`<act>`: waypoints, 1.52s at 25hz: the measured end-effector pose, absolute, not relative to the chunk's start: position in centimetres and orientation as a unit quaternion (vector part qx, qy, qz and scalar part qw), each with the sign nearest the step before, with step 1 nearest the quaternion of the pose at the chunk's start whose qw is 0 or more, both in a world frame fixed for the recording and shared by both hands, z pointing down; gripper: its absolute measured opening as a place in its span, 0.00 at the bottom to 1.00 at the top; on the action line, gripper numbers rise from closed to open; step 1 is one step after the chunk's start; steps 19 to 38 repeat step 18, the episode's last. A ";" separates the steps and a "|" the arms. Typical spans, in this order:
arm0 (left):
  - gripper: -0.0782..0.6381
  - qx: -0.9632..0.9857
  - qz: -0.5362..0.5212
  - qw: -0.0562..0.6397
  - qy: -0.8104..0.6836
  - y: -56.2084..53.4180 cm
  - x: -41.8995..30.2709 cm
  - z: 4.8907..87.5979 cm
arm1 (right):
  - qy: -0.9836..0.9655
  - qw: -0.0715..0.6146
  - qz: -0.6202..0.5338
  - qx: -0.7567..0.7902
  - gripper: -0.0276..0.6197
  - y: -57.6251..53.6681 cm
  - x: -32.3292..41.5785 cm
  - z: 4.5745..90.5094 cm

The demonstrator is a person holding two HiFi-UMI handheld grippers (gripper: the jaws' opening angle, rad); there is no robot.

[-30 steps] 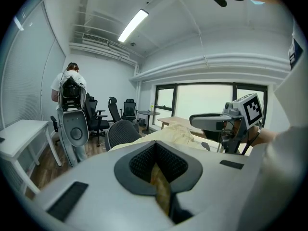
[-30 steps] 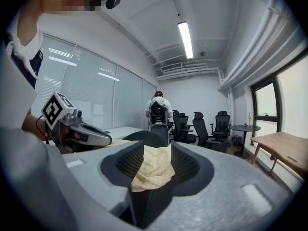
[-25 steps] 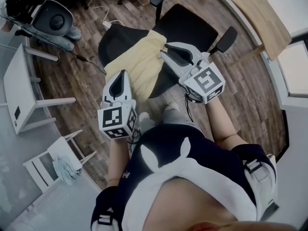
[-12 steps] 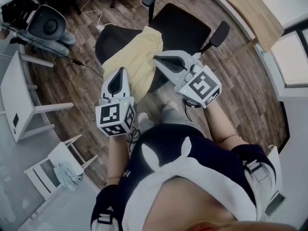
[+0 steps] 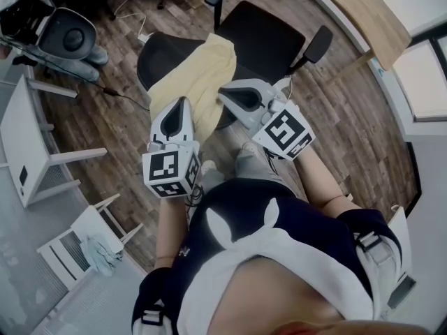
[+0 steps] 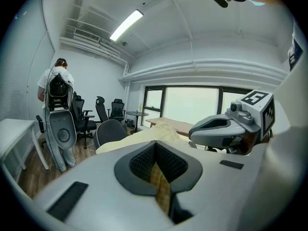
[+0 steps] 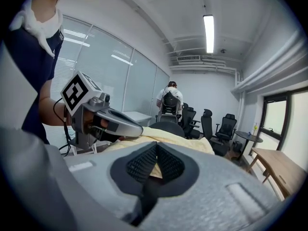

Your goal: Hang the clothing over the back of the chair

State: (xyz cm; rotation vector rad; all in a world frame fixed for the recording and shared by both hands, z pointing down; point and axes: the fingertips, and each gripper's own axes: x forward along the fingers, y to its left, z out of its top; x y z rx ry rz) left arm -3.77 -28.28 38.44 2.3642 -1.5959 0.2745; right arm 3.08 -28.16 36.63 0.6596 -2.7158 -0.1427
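A pale yellow garment (image 5: 199, 75) lies across a black office chair (image 5: 272, 40), spread over its mesh back (image 5: 159, 53) and onto the seat. My left gripper (image 5: 180, 105) sits at the garment's near left edge, jaws together, and yellow cloth (image 6: 161, 189) shows between the pads in the left gripper view. My right gripper (image 5: 225, 95) is at the garment's near right edge, jaws together too, with cloth (image 7: 155, 170) showing in the gap behind its tips. Each gripper sees the other: the right gripper (image 6: 192, 133) and the left gripper (image 7: 139, 130) both hover just above the cloth.
A white table (image 5: 21, 138) and a white slatted stand (image 5: 77, 236) stand at the left. A wooden desk (image 5: 370, 19) is at the far right. A grey chair shell (image 5: 70, 33) and cables lie at the far left. A person (image 6: 57, 81) stands among office chairs in the background.
The right gripper has moved left toward the garment's edge and its jaws have shut. The left gripper has stayed almost still.
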 end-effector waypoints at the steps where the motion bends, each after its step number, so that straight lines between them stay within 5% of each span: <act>1: 0.12 0.816 0.098 0.136 -0.552 -28.3 -3.7 38.6 | -0.955 0.175 -0.052 0.233 0.04 -28.2 3.0 36.8; 14: 0.12 0.817 0.075 0.143 -0.554 -28.2 -4.1 39.3 | -0.938 0.235 -0.107 0.233 0.04 -28.2 2.1 39.0; 38: 0.12 0.818 0.070 0.139 -0.553 -28.4 -4.4 39.4 | -0.944 0.217 -0.100 0.227 0.04 -28.3 1.6 39.1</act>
